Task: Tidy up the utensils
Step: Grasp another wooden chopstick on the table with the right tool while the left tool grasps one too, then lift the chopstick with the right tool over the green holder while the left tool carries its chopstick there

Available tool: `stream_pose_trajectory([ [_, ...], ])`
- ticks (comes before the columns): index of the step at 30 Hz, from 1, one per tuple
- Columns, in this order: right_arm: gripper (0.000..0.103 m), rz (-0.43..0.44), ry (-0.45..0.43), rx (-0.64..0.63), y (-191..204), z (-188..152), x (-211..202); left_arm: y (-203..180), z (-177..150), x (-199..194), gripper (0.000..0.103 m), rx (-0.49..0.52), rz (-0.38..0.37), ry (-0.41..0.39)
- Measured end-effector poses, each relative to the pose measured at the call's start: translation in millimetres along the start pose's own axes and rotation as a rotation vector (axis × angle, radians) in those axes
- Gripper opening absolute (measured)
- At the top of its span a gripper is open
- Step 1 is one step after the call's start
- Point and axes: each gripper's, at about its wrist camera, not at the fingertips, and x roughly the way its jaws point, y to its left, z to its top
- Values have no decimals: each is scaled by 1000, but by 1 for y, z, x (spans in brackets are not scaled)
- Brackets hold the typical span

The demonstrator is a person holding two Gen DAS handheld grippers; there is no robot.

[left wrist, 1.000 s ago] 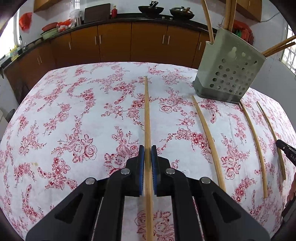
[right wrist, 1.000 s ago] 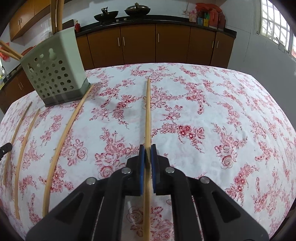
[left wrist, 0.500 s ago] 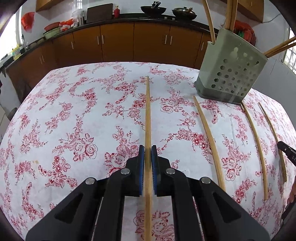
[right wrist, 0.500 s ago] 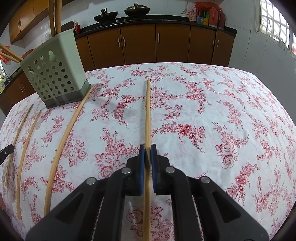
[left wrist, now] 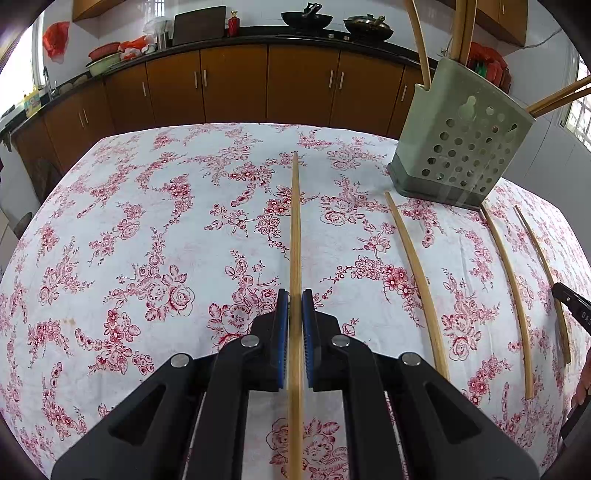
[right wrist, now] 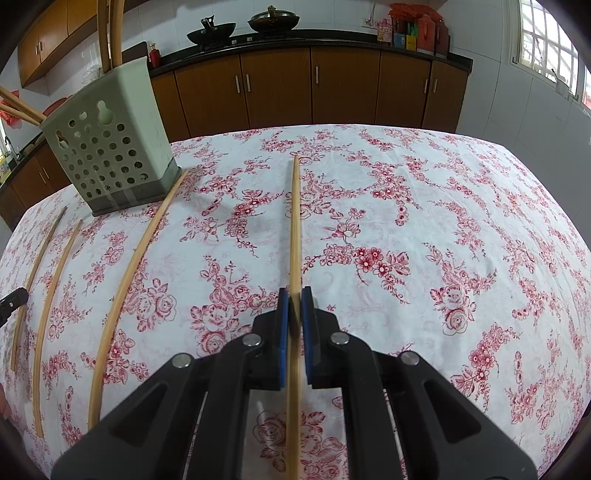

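The left gripper (left wrist: 294, 306) is clamping a wooden chopstick (left wrist: 294, 236) between its blue pads, jaws nearly together; the stick is running forward from the jaws and slanting down toward the tablecloth (left wrist: 147, 229). The right gripper (right wrist: 294, 304) is doing the same with a second chopstick (right wrist: 294, 229), pinched narrow, tip reaching out over the cloth. Both grippers are pointing steeply downward at the table.

The surface is lying under a white cloth printed with red roses, covering the whole tabletop. Three loose chopsticks (left wrist: 417, 280) are lying flat on it between the two grippers, roughly parallel, well apart from each held stick; in the right wrist view the same three (right wrist: 129, 280) are showing on the left side. The black tip of the right gripper is showing at the right edge of the left wrist view, over the outermost loose stick.

The utensil holder (left wrist: 461, 147), a grey-green perforated box, is standing upright at the far ends of the loose sticks; the nearest loose stick's far end is touching or just beside its base in the right wrist view (right wrist: 110, 147). Several chopsticks are standing in it, some leaning out over its rim; which compartment, I cannot tell.

Beyond the table, brown cabinets (right wrist: 277, 85) are running along the wall under a dark counter, with two woks (right wrist: 210, 31) sitting on top and a window (right wrist: 546, 48) letting in daylight on the right.
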Motion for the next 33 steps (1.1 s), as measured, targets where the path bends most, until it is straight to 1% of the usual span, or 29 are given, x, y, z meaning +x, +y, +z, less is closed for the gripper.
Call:
stream_pose_trajectory([
  [8, 9, 6, 0, 7, -1, -1, -1, 1, -1, -1, 9, 2, -2, 0],
  [11, 9, 14, 1, 10, -1, -8, -6, -3, -8, -7, 9, 47, 15, 3],
  [15, 9, 25, 2, 14, -2, -16, -12, -2, -17, -14, 10, 58, 5, 5],
  [22, 8, 49, 4, 26, -9, -20, -21, -10, -19, -19, 8, 94, 14, 17],
  [24, 8, 55, -22, 43, -13, -18, -30, -8, -16, -23, 8, 95, 5, 23],
  [26, 8, 58, -65, 52, -17, -12, -44, -7, -13, -32, 8, 92, -2, 0],
  [33, 8, 70, -214, 62, -23, 16, -90, 0, 19, -80, 8, 40, -59, -137],
])
